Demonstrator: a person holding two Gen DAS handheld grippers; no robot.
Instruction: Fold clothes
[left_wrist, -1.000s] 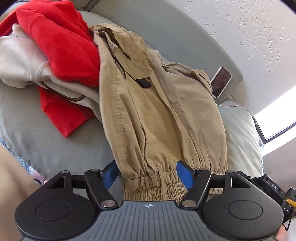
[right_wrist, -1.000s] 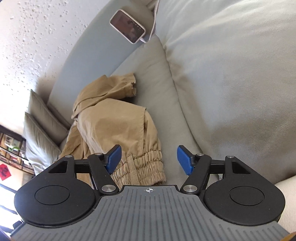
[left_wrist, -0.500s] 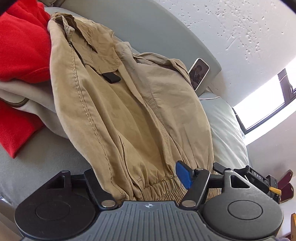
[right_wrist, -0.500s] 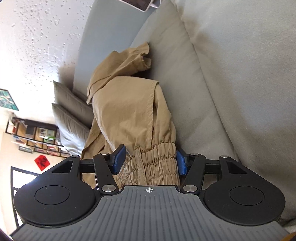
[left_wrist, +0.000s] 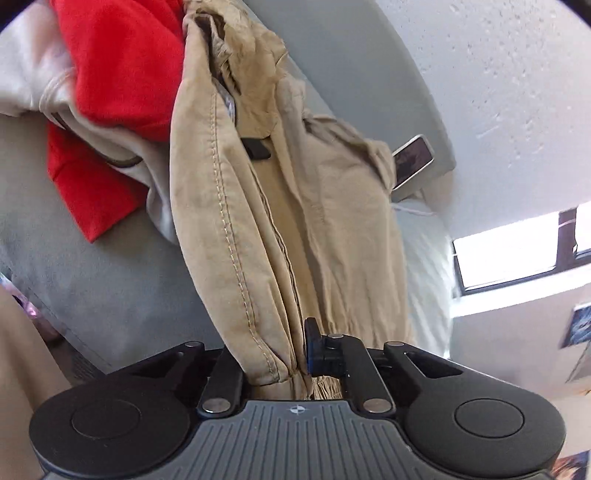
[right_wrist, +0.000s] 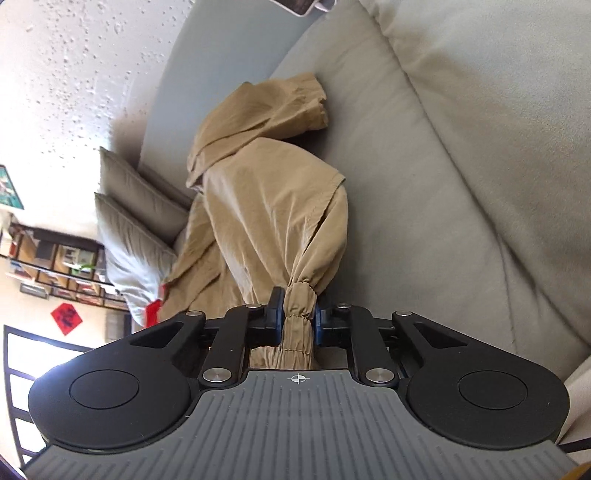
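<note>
A pair of khaki trousers (left_wrist: 280, 206) with elastic cuffs lies along the grey sofa, stretched toward me. My left gripper (left_wrist: 291, 356) is closing on one leg's hem; the cloth is bunched between the jaws and drapes over the left finger, with only the blue right pad (left_wrist: 312, 347) showing. In the right wrist view the other leg of the trousers (right_wrist: 266, 206) runs up to my right gripper (right_wrist: 298, 321). Its jaws are closing too, and both blue pads squeeze the gathered elastic cuff (right_wrist: 297, 314) into a narrow neck.
A red garment (left_wrist: 122, 62) and a pale beige one (left_wrist: 33, 77) are piled at the trousers' far left. A phone (left_wrist: 412, 158) leans on the sofa back. Grey seat cushions (right_wrist: 424, 177) lie to the right, with pillows (right_wrist: 133, 199) beyond the trousers.
Both grippers went from wide open around the cuffs to clamped on them. The trousers are now pulled taut and lifted slightly toward me.
</note>
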